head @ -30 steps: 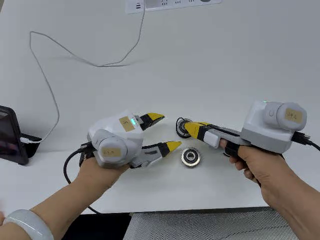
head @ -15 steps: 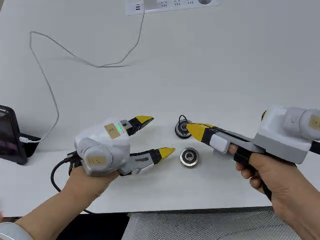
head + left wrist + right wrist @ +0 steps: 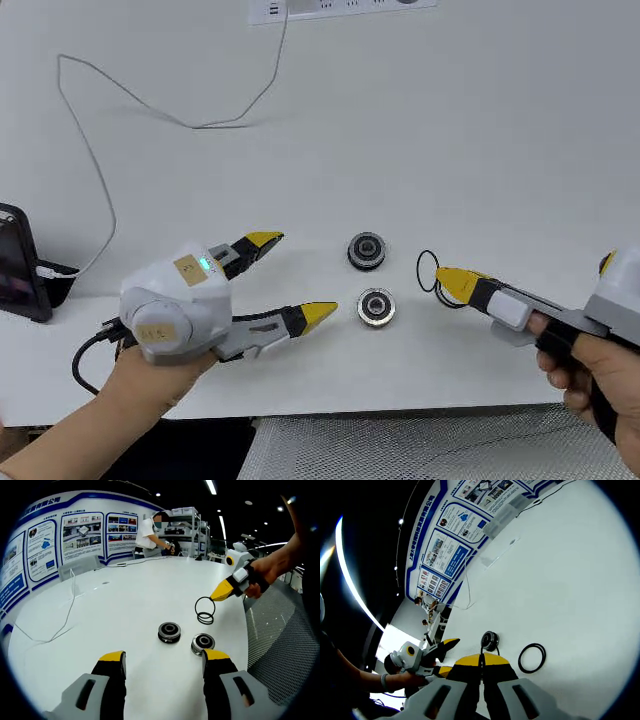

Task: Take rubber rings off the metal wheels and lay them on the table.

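Two metal wheels lie on the white table, one farther [image 3: 367, 250] [image 3: 169, 631] [image 3: 489, 639] and one nearer [image 3: 377, 307] [image 3: 203, 642]. To their right my right gripper [image 3: 448, 281] [image 3: 216, 596] [image 3: 481, 659] is shut, with a thin black rubber ring [image 3: 418, 270] [image 3: 195, 607] hanging at its yellow tip just above the table. In the right gripper view the ring [image 3: 520, 661] shows beside the shut jaws. My left gripper [image 3: 293, 276] [image 3: 164, 655] stands open left of the wheels and holds nothing.
A dark device [image 3: 15, 265] stands at the table's left edge with a white cable [image 3: 90, 170] running back to a power strip [image 3: 330, 8]. The table's front edge runs just below both hands. Bare table lies beyond and right of the wheels.
My right gripper has pulled away to the right from the farther wheel, taking the black ring with it. My left gripper has drawn back to the left, still open.
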`<action>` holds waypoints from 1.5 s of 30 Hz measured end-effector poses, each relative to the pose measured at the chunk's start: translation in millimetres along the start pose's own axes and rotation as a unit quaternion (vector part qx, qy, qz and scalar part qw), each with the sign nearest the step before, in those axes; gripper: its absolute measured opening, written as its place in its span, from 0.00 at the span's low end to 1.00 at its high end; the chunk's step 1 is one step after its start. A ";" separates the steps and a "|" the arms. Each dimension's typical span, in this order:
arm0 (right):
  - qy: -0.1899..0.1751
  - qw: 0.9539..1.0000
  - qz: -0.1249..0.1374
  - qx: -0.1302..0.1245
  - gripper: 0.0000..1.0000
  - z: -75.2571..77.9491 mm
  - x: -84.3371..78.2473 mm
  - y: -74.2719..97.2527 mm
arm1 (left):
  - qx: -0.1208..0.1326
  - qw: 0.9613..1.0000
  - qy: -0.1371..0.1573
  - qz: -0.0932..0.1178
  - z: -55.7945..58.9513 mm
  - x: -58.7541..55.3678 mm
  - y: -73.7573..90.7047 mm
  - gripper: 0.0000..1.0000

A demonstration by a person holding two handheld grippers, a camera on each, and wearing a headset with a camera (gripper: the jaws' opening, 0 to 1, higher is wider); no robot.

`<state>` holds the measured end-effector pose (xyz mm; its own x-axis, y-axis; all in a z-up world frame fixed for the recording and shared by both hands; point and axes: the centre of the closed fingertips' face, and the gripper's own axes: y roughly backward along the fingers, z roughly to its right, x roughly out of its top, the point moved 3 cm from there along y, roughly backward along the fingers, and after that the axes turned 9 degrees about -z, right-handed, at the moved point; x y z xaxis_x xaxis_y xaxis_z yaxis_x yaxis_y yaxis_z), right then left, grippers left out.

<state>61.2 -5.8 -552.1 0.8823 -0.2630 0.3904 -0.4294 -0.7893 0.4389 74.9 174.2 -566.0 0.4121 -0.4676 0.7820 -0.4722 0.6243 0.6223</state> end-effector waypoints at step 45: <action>0.242 0.957 -0.048 -0.155 0.18 24.9 11.4 0.0 | -0.004 1.000 0.002 0.000 2.0 5.6 -2.3 0.55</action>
<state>76.0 -22.6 -567.8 0.7606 0.1485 0.6320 -0.4542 -0.5739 0.6814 76.8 168.9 -563.0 0.4150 -0.4661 0.7813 -0.4658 0.6289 0.6226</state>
